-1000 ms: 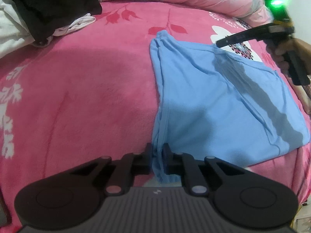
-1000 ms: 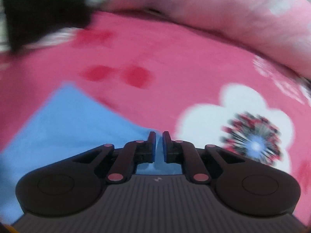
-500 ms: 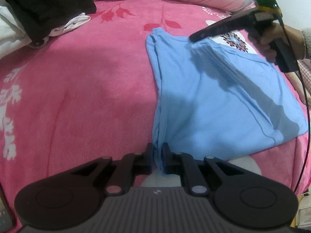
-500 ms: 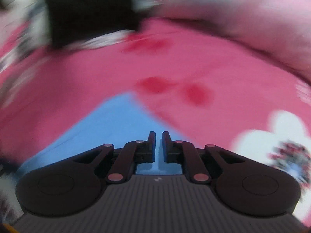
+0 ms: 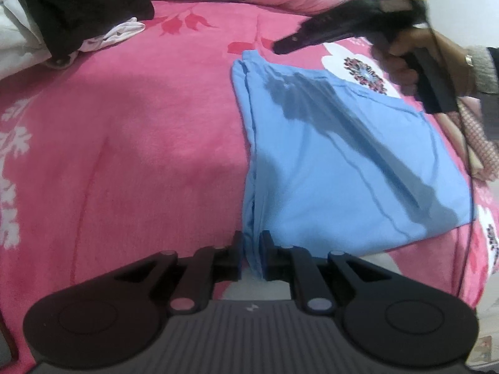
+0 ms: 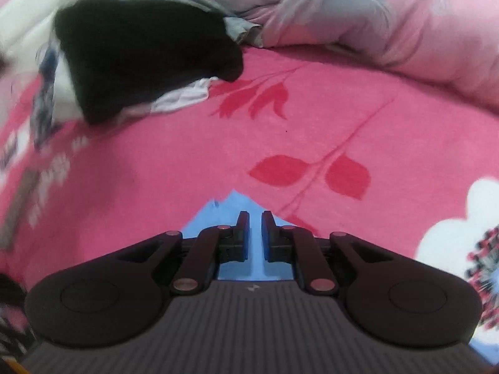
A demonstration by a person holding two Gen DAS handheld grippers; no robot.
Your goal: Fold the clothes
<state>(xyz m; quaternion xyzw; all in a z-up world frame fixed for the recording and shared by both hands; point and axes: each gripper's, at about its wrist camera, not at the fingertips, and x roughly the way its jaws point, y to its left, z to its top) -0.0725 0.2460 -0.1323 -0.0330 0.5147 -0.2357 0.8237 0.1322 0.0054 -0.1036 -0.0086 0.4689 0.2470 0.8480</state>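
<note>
The jaws of the left gripper (image 5: pixel 252 257) have just been opening a little, yet the near corner of the blue garment (image 5: pixel 336 168) sits bunched between them, and whether the pads press on it cannot be told. The jaws of the right gripper (image 6: pixel 255 233) have also eased apart a touch and stand narrow with nothing between them, hovering over the garment's far corner. The garment lies folded flat on the pink flowered bed (image 5: pixel 140 143), well apart from a black garment (image 6: pixel 146 59) heaped near the pillows (image 6: pixel 389 21).
</note>
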